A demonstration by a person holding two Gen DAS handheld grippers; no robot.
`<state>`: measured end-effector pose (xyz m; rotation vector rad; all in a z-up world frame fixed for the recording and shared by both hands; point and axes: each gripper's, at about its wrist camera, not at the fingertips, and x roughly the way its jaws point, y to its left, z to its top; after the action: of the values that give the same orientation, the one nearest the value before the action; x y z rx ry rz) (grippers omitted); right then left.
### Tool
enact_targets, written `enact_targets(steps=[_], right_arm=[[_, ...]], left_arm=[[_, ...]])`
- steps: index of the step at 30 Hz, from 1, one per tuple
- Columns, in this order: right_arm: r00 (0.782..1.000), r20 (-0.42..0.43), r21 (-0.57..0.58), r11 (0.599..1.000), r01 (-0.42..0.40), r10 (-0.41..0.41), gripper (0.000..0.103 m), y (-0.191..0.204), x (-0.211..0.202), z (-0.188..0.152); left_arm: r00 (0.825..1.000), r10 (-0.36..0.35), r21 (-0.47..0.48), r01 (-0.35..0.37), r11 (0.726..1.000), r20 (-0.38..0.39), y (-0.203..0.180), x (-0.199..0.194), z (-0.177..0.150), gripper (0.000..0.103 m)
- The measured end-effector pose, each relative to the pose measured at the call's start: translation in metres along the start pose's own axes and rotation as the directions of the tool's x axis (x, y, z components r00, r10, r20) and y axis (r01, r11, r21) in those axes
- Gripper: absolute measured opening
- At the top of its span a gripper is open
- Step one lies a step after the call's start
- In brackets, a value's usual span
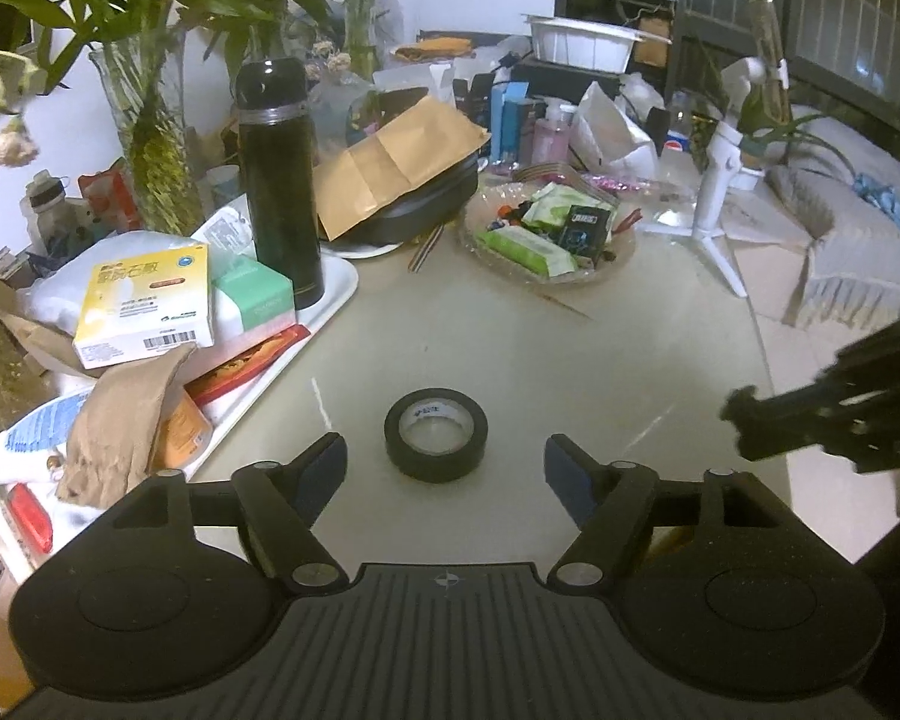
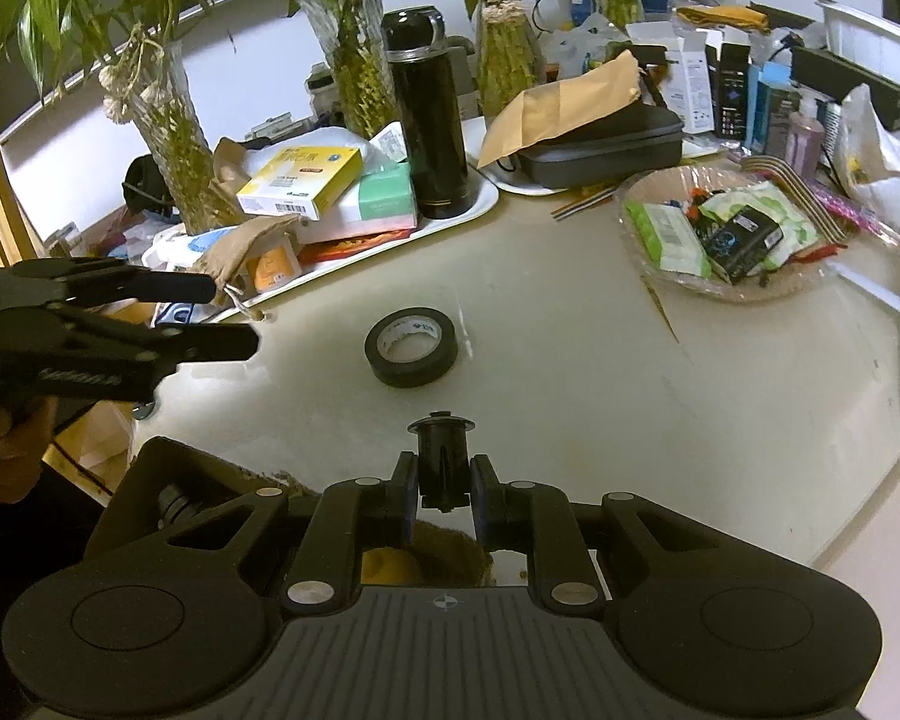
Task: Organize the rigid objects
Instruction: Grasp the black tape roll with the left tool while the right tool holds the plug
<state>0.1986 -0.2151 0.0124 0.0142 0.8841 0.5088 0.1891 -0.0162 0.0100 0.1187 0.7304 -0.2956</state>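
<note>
Lying flat on the pale bench [image 1: 570,360], a roll of black tape [image 1: 435,441] sits just ahead of the left hand-held gripper [image 1: 445,471], whose fingers stand spread to either side of the roll without touching it. From the right wrist view the same roll [image 2: 411,347] lies in the open middle of the bench, with the left hand-held gripper [image 2: 234,315] reaching in from the left edge, a person's hand [image 2: 12,438] wrapped around its handle. The right hand-held gripper [image 2: 444,483] is pinched tight on a small black cylindrical part [image 2: 443,462] that stands upright between its pads, its flanged cap pointing away from the camera. That gripper hangs well apart from the tape, nearer the bench's edge. Behind the tape, a white tray [image 1: 336,294] carries a tall black thermos [image 1: 279,180], a yellow box [image 1: 147,306] and a pale green box [image 1: 258,294]. Farther right, a glass bowl [image 1: 546,234] holds green packets and a dark packet, and a brown envelope [image 1: 390,162] rests on a dark case [image 2: 606,150]. Vases of green plants [image 2: 174,144] stand along the back.
</note>
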Motion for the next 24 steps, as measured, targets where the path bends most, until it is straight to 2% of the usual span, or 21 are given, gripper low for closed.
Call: enact_targets(steps=[2, 6, 17, 24], right_arm=[[1.0, 0.005, 0.013, 1.0, -0.002, 0.002, 0.02, -0.002, -0.003, -0.003], [1.0, 0.009, 0.032, 0.999, -0.009, 0.009, 0.021, -0.005, -0.007, -0.01], [0.999, 0.024, 0.061, 0.998, -0.027, 0.026, 0.021, -0.01, -0.014, -0.016], [0.999, 0.023, 0.064, 0.998, -0.027, 0.026, 0.021, -0.013, -0.014, -0.02]], left_arm=[[1.0, -0.006, 0.008, 0.006, 1.0, -0.014, 0.001, 0.008, 0.003, 0.081], [0.998, -0.024, 0.028, 0.026, 0.999, -0.05, 0.001, 0.024, 0.009, 0.081], [0.985, 0.001, 0.074, 0.012, 0.997, -0.17, 0.005, 0.078, 0.021, 0.081], [0.965, -0.016, 0.054, 0.031, 0.998, -0.261, 0.01, 0.115, 0.025, 0.081]])
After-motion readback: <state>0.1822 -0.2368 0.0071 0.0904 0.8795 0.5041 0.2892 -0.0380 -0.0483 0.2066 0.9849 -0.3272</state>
